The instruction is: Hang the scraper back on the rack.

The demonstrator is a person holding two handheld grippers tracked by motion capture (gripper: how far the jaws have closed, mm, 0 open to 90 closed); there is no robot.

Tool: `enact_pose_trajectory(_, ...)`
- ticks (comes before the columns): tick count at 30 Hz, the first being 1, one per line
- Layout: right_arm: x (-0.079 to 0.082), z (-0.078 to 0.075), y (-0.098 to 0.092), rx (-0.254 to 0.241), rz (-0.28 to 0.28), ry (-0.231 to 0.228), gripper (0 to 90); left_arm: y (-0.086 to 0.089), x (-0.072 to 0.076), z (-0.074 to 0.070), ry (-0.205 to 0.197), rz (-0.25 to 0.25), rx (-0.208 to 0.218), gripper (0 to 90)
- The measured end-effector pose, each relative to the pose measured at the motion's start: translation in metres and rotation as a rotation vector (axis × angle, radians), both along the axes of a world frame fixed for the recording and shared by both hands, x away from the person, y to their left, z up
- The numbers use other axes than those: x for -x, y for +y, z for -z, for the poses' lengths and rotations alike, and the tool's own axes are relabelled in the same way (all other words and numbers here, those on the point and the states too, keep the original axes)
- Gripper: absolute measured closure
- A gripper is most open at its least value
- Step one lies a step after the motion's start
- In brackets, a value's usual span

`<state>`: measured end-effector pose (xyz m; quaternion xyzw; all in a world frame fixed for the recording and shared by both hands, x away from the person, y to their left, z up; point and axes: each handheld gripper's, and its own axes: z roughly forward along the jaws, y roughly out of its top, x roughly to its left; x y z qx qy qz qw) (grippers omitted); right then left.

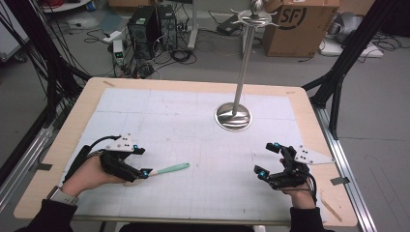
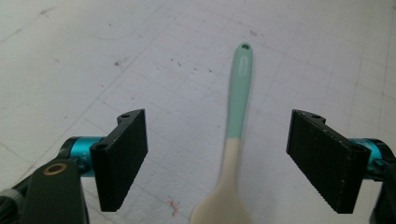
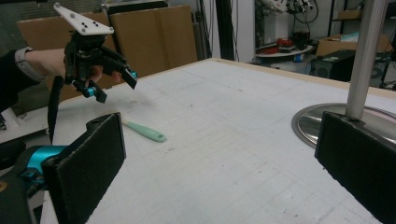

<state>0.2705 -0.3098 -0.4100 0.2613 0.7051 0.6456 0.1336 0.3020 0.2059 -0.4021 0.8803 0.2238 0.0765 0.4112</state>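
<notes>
A wooden-edged desk (image 1: pixel 67 145) under a white gridded mat (image 1: pixel 193 140) stands amid floor cables, computer towers (image 1: pixel 152 24) and a cardboard box (image 1: pixel 300 24). A steel stand (image 1: pixel 234 115) rises toward two o'clock. At seven o'clock, the left hand-held gripper (image 1: pixel 140 162) hangs released above a mint-handled spatula (image 1: pixel 167 169); the right hand-held gripper (image 1: pixel 267 158), at four o'clock, gapes empty.

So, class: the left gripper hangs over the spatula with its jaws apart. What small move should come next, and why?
Probably lower the left gripper and close it on the spatula. The spatula lies flat on the table between the open jaws, and neither pad touches it yet.
</notes>
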Motion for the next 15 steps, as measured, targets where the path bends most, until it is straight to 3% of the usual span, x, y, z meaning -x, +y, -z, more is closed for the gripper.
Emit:
enact_pose_trajectory(4, 0.0, 0.0, 0.0, 0.002, -0.004, 0.005, 0.8, -0.007, -0.004, -0.001, 0.051, 0.033, -0.088, 23.8)
enact_pose_trajectory(7, 0.0, 0.0, 0.001, 0.002, -0.006, 0.001, 0.8, -0.011, -0.008, -0.005, 0.087, 0.045, -0.115, 28.4)
enact_pose_trajectory(15, 0.0, 0.001, 0.0, 0.003, -0.007, 0.004, 0.9, -0.028, -0.015, -0.001, 0.124, 0.144, -0.249, 38.4)
